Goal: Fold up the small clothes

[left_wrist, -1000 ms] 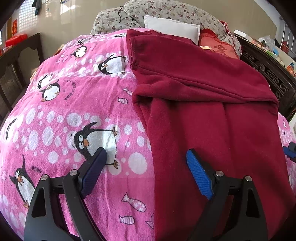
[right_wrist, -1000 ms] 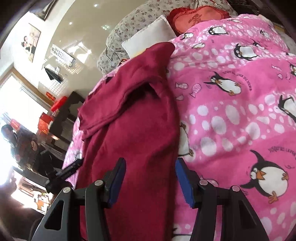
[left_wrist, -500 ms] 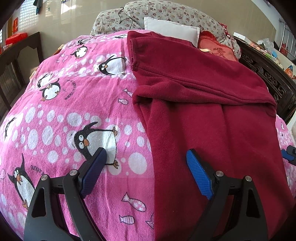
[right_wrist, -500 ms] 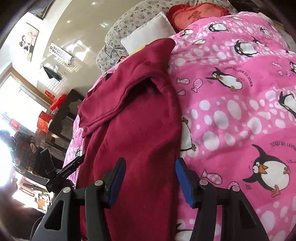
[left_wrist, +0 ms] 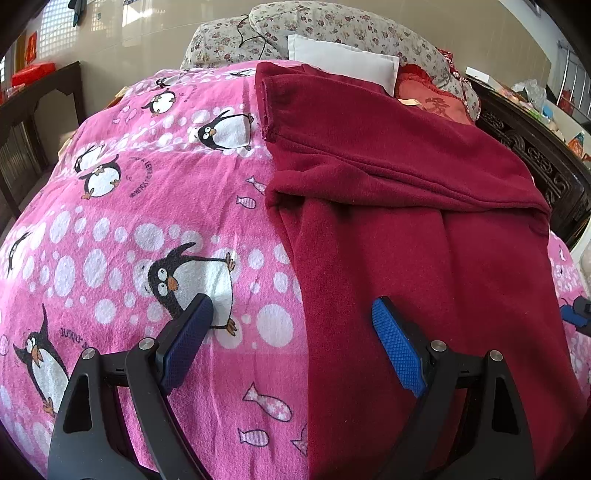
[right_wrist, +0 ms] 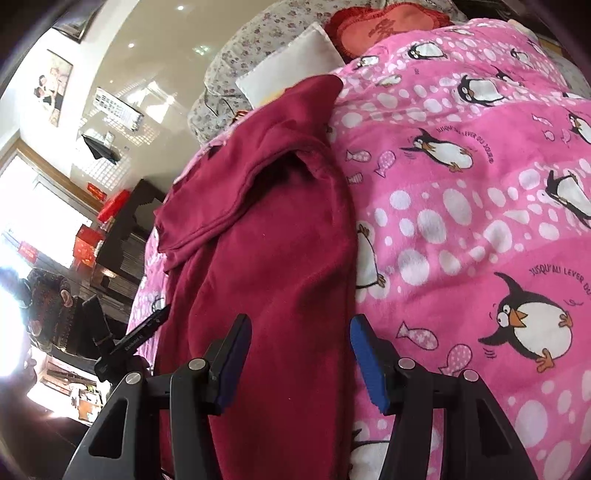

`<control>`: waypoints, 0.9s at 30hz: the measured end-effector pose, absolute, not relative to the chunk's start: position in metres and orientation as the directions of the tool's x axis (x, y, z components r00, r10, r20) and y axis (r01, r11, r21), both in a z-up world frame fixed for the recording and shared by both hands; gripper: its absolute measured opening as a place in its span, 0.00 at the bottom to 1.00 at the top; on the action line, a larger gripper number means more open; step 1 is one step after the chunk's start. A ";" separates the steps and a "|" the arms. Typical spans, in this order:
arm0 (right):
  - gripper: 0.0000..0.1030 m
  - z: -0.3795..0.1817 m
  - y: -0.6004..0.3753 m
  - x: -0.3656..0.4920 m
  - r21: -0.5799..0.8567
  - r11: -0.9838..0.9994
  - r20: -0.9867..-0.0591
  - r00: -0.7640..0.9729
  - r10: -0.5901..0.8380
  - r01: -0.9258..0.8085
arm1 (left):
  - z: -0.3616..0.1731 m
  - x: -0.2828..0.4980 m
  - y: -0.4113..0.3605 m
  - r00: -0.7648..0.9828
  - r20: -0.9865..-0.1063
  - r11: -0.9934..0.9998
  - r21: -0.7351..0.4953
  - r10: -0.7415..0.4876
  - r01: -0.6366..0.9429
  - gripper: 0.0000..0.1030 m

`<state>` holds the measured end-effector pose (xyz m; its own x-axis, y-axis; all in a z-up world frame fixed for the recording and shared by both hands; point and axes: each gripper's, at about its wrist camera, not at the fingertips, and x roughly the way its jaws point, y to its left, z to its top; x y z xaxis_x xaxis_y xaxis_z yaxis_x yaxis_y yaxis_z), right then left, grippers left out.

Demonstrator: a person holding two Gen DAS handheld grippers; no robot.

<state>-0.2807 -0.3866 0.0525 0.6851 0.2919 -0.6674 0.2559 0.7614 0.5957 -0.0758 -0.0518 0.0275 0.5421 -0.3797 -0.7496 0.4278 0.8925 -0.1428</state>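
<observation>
A dark red fleece garment (left_wrist: 406, 221) lies spread on a pink penguin blanket (left_wrist: 147, 206), with a folded flap across its upper part. My left gripper (left_wrist: 291, 314) hangs open over the garment's left edge, one finger above the blanket and the other above the red cloth. In the right wrist view, the same garment (right_wrist: 266, 240) runs up the middle. My right gripper (right_wrist: 299, 332) stands open above its right edge, and the pads press on nothing. The right gripper's blue tip (left_wrist: 574, 314) peeks in at the far right of the left wrist view.
At the head of the bed lie a white pillow (left_wrist: 343, 59), floral pillows (left_wrist: 332, 26) and a red cushion (left_wrist: 439, 103). Carved dark furniture (left_wrist: 535, 162) flanks the right side, and a dark table (left_wrist: 37, 92) the left. A person (right_wrist: 48, 306) sits beyond the bed.
</observation>
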 end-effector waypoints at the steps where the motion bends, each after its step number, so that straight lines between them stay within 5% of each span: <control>1: 0.52 0.054 -0.386 -0.280 0.592 0.764 -0.670 0.684 0.288 0.259 | 0.028 -0.076 -0.052 0.542 -0.749 0.892 -0.145 -0.382 0.428 0.86; 17: 0.52 0.095 -0.377 -0.311 0.563 0.796 -0.652 0.713 0.260 0.225 | 0.043 -0.086 -0.041 0.507 -0.749 0.876 -0.202 -0.426 0.437 0.85; 22: 0.58 0.094 -0.377 -0.342 0.511 0.826 -0.695 0.679 0.235 0.237 | 0.059 -0.118 -0.020 0.468 -0.744 0.862 -0.293 -0.477 0.413 0.85; 27: 0.61 0.080 -0.368 -0.376 0.524 0.828 -0.712 0.637 0.296 0.201 | 0.051 -0.167 -0.009 0.428 -0.777 0.854 -0.258 -0.461 0.452 0.85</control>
<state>-0.3761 -0.3680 0.0804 0.6375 0.2956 -0.7115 0.2009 0.8278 0.5238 -0.1670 -0.0093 0.0511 0.4283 -0.4610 -0.7772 0.4516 0.8542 -0.2578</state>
